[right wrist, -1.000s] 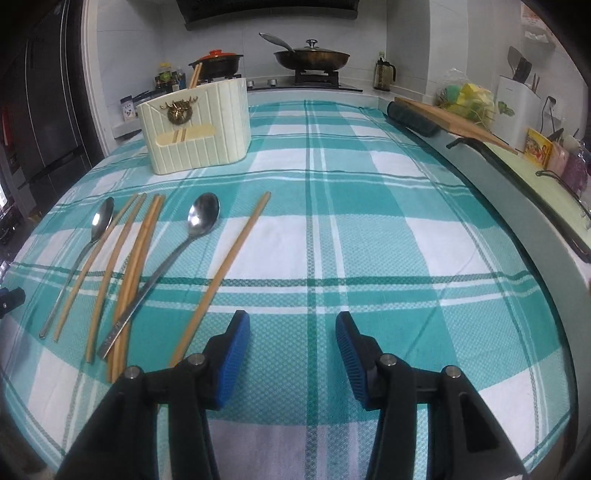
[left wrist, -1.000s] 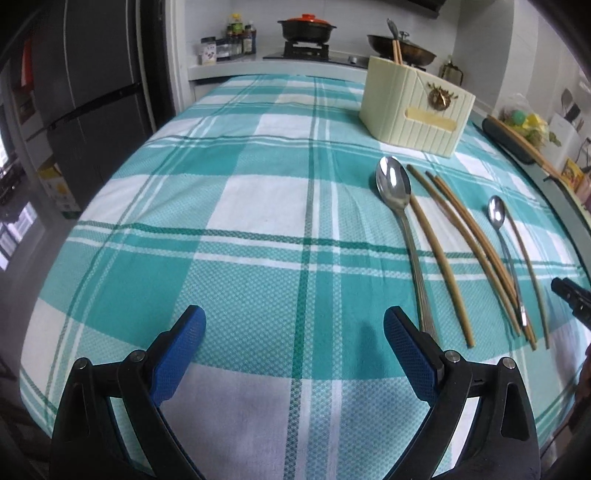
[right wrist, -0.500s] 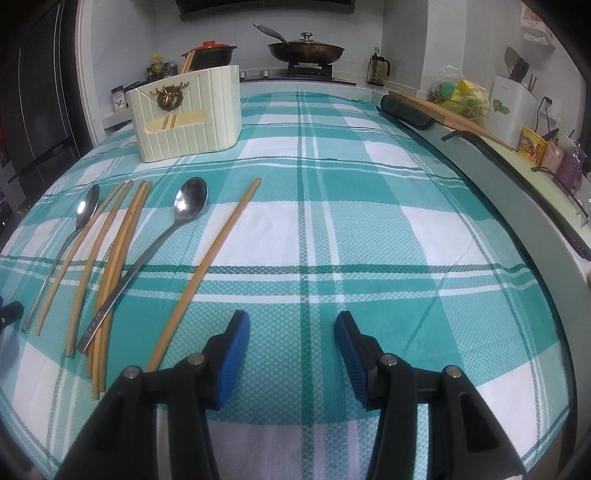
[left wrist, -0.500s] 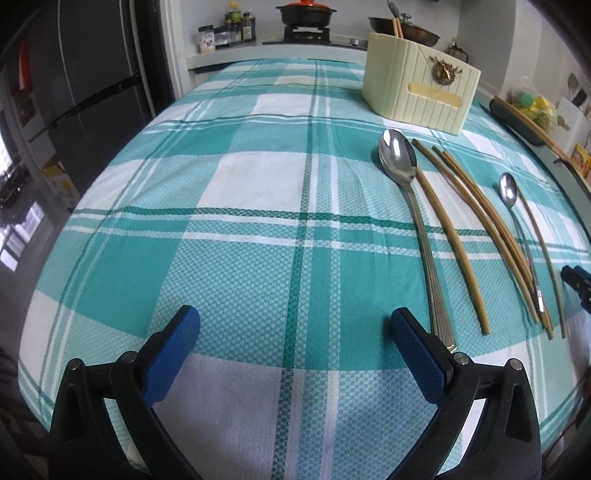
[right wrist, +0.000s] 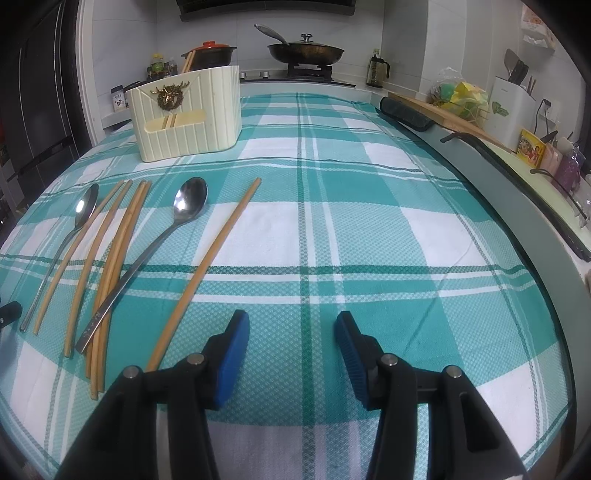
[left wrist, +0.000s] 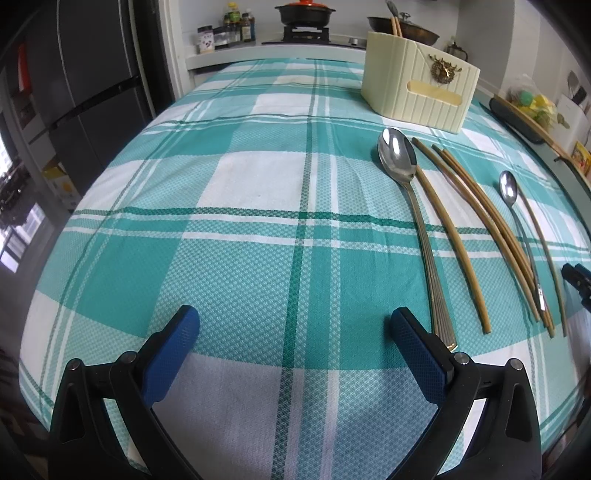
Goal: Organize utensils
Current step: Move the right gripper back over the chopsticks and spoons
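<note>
A cream ribbed utensil holder point(left wrist: 419, 94) point(right wrist: 186, 116) stands at the far side of the teal plaid tablecloth point(left wrist: 258, 206), with chopsticks in it. In front of it lie a large steel spoon point(left wrist: 410, 206) point(right wrist: 147, 254), a smaller spoon point(left wrist: 517, 218) point(right wrist: 66, 236) and several wooden chopsticks point(left wrist: 476, 206) point(right wrist: 122, 240). One chopstick point(right wrist: 210, 258) lies apart, just left of my right gripper point(right wrist: 291, 332). My left gripper point(left wrist: 295, 328) is open and empty, its right finger beside the large spoon's handle end. My right gripper is open and empty.
A stove with a red-lidded pot point(left wrist: 304, 13) and a wok point(right wrist: 304, 51) stands behind the table. A cutting board and dark roll point(right wrist: 424, 114) lie along the right counter. A dark fridge point(left wrist: 85, 81) stands at the left.
Both grippers have drawn slightly closer to the table and the utensils; the view has shifted a little. Both have stayed open and empty.
</note>
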`<state>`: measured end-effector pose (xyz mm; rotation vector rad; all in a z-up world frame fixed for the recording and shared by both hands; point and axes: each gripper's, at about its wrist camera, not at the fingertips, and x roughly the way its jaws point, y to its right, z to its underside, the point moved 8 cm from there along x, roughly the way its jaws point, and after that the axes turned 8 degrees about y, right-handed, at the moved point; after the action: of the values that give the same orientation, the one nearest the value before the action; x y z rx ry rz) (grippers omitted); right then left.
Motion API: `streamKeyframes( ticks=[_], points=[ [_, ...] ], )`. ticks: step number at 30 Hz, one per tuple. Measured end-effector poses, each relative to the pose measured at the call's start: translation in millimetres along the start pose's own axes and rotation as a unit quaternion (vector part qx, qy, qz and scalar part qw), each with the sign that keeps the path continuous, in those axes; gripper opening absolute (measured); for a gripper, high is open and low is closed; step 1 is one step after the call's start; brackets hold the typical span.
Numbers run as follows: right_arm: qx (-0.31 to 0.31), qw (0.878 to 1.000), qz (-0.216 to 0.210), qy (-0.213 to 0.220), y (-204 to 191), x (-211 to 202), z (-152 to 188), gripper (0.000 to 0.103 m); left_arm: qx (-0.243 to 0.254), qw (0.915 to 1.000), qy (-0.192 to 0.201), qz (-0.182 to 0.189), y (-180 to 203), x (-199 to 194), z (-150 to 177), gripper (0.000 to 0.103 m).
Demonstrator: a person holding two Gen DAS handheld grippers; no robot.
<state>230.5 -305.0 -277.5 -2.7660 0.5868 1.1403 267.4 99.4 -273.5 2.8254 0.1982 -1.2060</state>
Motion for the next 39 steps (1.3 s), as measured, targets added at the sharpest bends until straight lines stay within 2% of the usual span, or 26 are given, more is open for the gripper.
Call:
streamKeyframes(
  ticks=[14, 19, 25, 28, 30, 34, 39],
  points=[
    [0.002, 1.0, -0.002, 0.0, 1, 0, 0, 0.05, 0.004, 1.0, 0.0, 0.004, 1, -1, 0, 0.103],
    [0.007, 1.0, -0.006, 0.0, 2, 1, 0, 0.05, -0.012, 0.9997, 0.015, 0.015, 1, -9, -4, 0.102],
    [0.044, 0.999, -0.017, 0.009, 9, -3, 0, 0.051, 0.005, 0.9983, 0.038, 0.044, 21, -17, -38, 0.102],
    [0.064, 0.998, -0.017, 0.02, 15, -8, -11, 0.051, 0.016, 0.998, 0.021, 0.058, 35, -4, -54, 0.102],
    [0.056, 0.998, -0.035, 0.021, 7, -8, -25, 0.051, 0.023, 0.9978, 0.009, 0.062, 45, 8, -63, 0.102],
    [0.023, 0.996, -0.088, -0.014, -31, 8, -39, 0.049, 0.061, 0.9972, 0.004, 0.042, 68, 30, -71, 0.102],
    [-0.047, 0.996, -0.07, -0.037, -59, 26, -30, 0.047, 0.122, 0.9923, -0.002, -0.025, 71, 45, -62, 0.103]
  ],
)
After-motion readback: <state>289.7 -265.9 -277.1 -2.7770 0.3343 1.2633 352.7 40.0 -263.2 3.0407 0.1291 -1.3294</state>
